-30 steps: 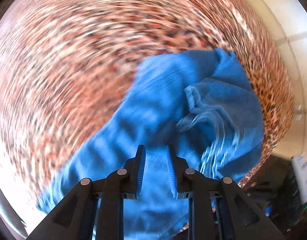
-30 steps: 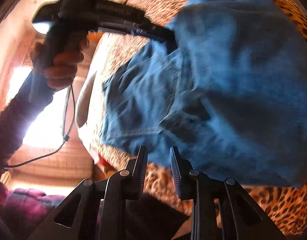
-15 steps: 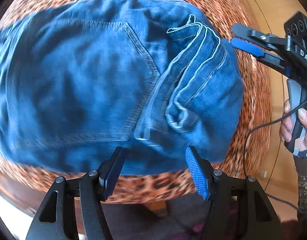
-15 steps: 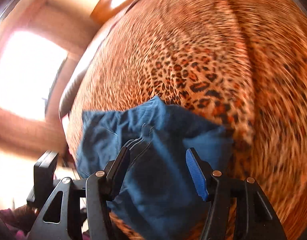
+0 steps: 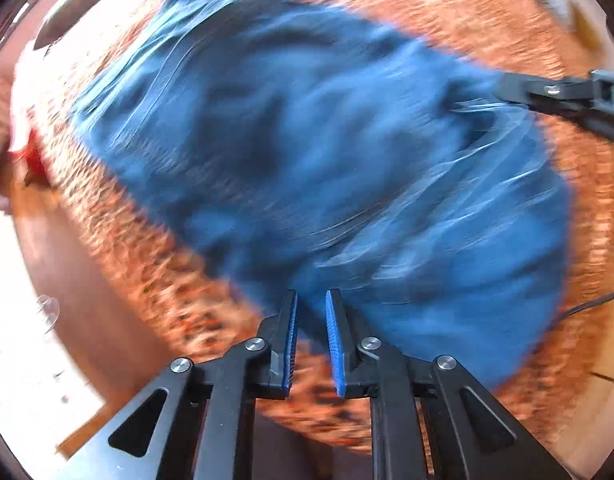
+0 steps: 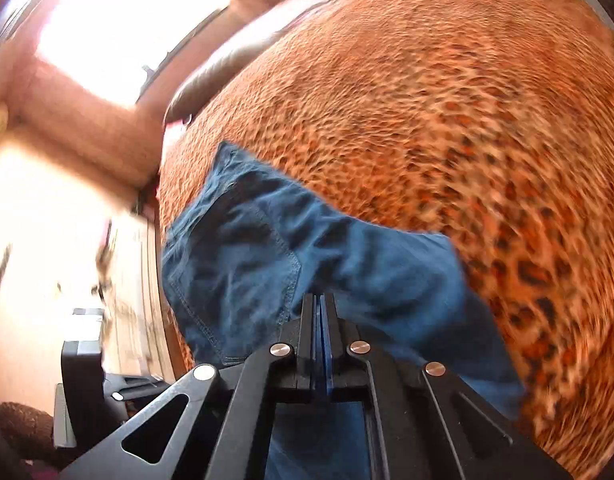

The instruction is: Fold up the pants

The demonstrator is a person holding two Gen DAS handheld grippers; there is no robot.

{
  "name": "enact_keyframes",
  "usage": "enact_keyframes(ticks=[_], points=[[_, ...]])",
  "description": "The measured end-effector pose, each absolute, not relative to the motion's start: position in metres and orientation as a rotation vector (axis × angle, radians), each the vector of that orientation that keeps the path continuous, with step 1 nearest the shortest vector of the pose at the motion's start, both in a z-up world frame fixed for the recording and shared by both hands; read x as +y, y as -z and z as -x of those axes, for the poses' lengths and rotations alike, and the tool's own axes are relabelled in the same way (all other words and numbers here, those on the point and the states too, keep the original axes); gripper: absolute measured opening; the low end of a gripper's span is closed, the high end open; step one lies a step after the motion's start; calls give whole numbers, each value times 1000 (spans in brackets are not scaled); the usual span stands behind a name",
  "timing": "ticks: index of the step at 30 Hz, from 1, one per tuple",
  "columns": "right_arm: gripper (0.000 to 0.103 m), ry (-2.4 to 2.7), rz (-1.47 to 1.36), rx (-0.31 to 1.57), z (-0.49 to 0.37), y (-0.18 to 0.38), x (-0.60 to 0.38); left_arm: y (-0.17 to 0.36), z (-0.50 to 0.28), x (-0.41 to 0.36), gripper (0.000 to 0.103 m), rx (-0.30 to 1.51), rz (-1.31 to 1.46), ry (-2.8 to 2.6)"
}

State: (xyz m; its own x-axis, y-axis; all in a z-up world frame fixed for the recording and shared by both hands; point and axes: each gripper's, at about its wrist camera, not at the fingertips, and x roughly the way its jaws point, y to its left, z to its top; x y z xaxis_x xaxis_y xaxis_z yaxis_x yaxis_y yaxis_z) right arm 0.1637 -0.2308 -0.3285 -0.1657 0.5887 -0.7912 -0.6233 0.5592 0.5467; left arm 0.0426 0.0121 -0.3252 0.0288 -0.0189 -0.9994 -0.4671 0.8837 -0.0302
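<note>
Pinching folded pants (image 6: pixel 347 264), right tool (image 6: pixel 319 308), left tool (image 5: pixel 311 300) at hem

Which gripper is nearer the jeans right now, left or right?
Right. The right gripper is shut on the jeans. The left gripper sits at their near edge, jaws narrowly apart; a grip there cannot be confirmed.

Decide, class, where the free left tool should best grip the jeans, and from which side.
Probably the near hem edge of the jeans, approached low from the front. That folded edge lies just ahead of the left tool on the leopard-print cover, while the right tool already pinches the far side.
</note>
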Motion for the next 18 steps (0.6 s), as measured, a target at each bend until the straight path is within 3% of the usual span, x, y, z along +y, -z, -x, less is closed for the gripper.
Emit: enact_keyframes(ticks=[3, 4, 5, 6, 8, 10, 11, 14, 17, 18], points=[[17, -1041, 123, 1430, -176, 337, -219, 319, -19, 26, 14, 1489, 558, -344], [25, -1067, 77, 1419, -182, 331, -227, 311, -12, 30, 14, 1460, 617, -324], [46, -1068, 79, 1411, -185, 328, -233, 305, -8, 36, 14, 1441, 655, -309], [52, -1054, 120, 1393, -184, 328, -238, 295, -3, 37, 15, 1400, 716, -277], [52, -1075, 194, 1412, -177, 335, -245, 285, 0, 41, 25, 1364, 755, -209], [52, -1066, 248, 1439, -175, 346, -249, 280, -6, 32, 43, 1370, 724, -184], [52, -1062, 261, 1440, -171, 349, -255, 281, -9, 28, 44, 1379, 698, -185], [52, -1068, 224, 1447, -172, 358, -261, 296, -21, 22, 44, 1457, 591, -219], [52, -1072, 211, 1441, -172, 356, -265, 297, -11, 27, 40, 1457, 663, -249], [54, -1069, 215, 1434, -171, 357, -260, 295, -10, 28, 19, 1448, 683, -239]])
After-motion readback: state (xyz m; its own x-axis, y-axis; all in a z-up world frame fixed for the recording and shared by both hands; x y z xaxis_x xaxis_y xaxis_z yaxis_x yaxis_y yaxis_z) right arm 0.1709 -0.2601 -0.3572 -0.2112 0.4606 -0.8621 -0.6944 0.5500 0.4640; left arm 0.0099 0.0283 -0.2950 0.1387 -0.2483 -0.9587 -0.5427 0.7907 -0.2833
